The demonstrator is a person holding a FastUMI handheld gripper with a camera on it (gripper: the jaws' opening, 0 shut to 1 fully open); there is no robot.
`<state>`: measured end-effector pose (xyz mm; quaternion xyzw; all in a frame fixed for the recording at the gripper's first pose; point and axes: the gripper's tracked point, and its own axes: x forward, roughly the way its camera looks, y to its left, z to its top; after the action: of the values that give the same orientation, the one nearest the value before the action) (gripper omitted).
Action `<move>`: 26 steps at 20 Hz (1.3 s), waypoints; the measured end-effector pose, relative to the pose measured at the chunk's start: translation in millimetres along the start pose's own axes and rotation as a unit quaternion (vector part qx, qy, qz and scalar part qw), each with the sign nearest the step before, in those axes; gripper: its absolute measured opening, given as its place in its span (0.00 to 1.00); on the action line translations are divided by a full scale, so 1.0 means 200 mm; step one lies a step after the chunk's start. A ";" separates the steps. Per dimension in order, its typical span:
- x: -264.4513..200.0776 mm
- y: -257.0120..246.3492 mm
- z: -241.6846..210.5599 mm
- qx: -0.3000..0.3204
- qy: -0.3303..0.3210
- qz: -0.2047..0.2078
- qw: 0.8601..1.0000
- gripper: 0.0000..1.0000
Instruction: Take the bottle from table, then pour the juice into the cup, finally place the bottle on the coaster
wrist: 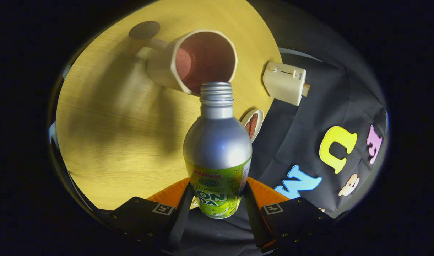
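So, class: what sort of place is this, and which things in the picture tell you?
Probably a mock breakfast table in a recording booth. A round wooden table carries a mug, a toaster and a small plate of food. The gripper is shut on a bottle tilted at the mug.

The bottle (pixel 217 149) sits clamped between the two fingers of the gripper (pixel 217 199), both pressing on its green-labelled lower body. It is a silver metal bottle with a rounded shoulder and a threaded neck, cap off, mouth open. It points away from the fingers, its mouth right at the near rim of the cup (pixel 194 60), touching or just short of it. The cup is a cream mug with a handle, standing on the round yellow wooden table, dark reddish inside. Beyond the cup, near its handle, lies the coaster (pixel 144 30), a small dark round disc, flat on the table, bare on top.
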<state>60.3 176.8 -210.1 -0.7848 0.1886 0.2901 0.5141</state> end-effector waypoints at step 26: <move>0.06 0.30 -0.07 0.635 -0.117 0.076 0.759 0.76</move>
<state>37.8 140.7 -254.9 -0.2212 0.3274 0.2310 0.8891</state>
